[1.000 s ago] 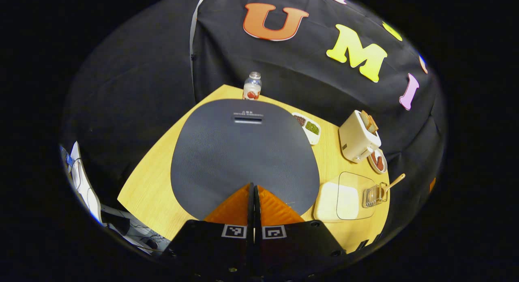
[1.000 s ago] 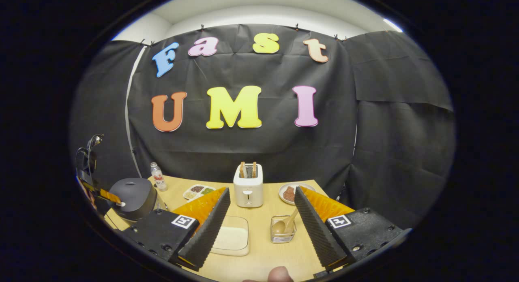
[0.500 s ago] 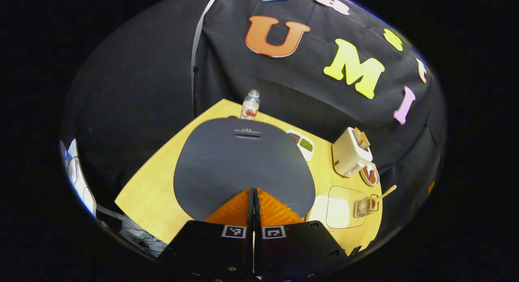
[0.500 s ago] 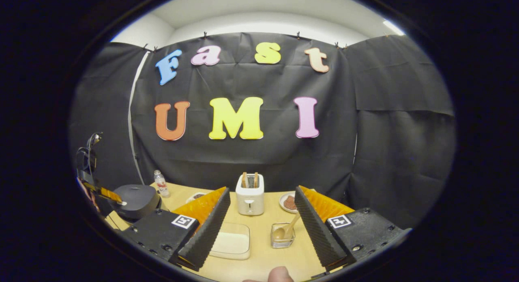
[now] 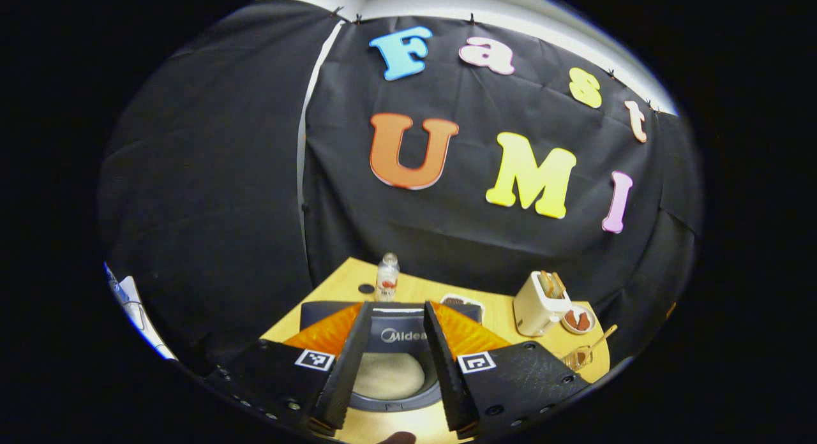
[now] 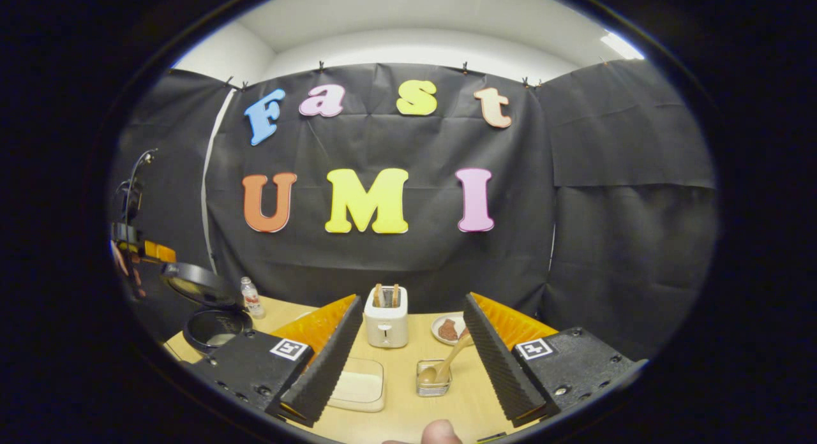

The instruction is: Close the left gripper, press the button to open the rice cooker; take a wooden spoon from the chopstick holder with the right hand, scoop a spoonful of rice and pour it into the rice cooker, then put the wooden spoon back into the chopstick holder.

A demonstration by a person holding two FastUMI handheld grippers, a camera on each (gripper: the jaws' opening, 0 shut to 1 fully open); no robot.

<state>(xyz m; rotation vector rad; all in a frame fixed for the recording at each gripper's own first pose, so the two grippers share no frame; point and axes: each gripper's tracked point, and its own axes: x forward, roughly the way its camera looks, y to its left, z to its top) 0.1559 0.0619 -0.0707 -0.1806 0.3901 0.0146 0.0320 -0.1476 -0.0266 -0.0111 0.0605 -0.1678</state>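
The rice cooker [image 6: 214, 316] sits at the table's left end, a round dark pot with its flat lid [image 6: 199, 283] swung up and tilted back; in my left gripper view I look down into the bowl [image 5: 389, 375], smooth and pale inside, ringed by a grey rim. My left gripper [image 5: 391, 367] hangs just above that opening with its ribbed fingers spread apart, holding nothing. Over on the right gripper view, the wooden spoon [image 6: 447, 362] leans in the chopstick holder [image 6: 433, 379], a small clear wire-sided basket, handle slanting up to the right. Just left of it lies a shallow clear container [image 6: 361, 386] with a pale filling. My right gripper [image 6: 412, 361] is held level over the near edge of the light wood table [image 6: 408, 418], fingers wide apart and empty, well short of the spoon; a fingertip [image 6: 439, 433] of my hand shows at the bottom. Behind stand a cream toaster [image 6: 385, 318] with two slices up, a small plate [image 6: 449, 329] and a clear bottle [image 6: 251, 297].
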